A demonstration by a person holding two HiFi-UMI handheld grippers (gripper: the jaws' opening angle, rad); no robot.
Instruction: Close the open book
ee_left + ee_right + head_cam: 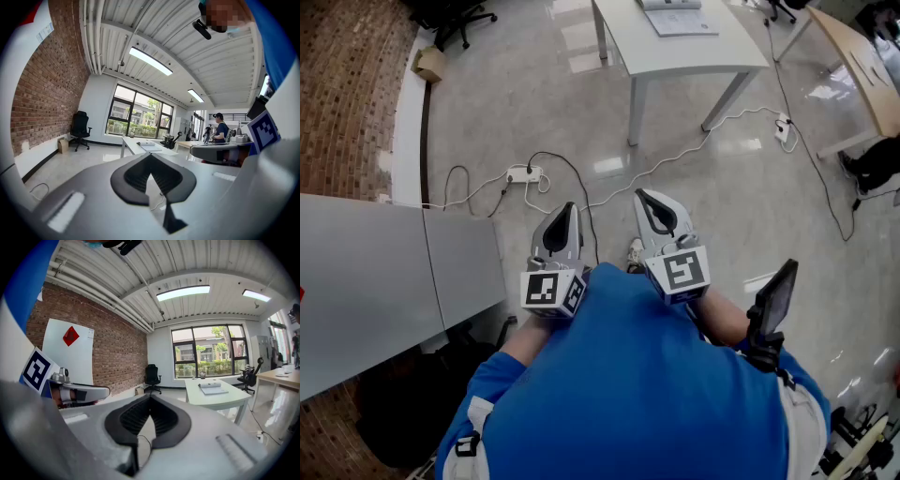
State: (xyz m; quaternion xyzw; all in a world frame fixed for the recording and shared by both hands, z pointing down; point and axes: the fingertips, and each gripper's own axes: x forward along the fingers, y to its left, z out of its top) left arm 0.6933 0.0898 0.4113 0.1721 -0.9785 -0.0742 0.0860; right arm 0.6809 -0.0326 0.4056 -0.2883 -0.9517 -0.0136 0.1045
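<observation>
The open book (680, 17) lies on a white table (694, 56) across the room, far from both grippers. It also shows small in the left gripper view as the book (149, 145) and in the right gripper view as the book (212, 386). My left gripper (565, 208) and right gripper (642, 195) hang side by side in front of my chest, above the floor. Both point roughly level toward the table. The left gripper (151, 155) is shut with its tips touching and nothing held. The right gripper (150, 397) is also shut and empty.
A grey desk (384, 272) stands close at my left. A power strip (523, 174) and cables lie on the floor between me and the white table. A wooden table (862, 56) is far right. An office chair (79, 129) stands by the brick wall, and a person (219, 131) stands far off.
</observation>
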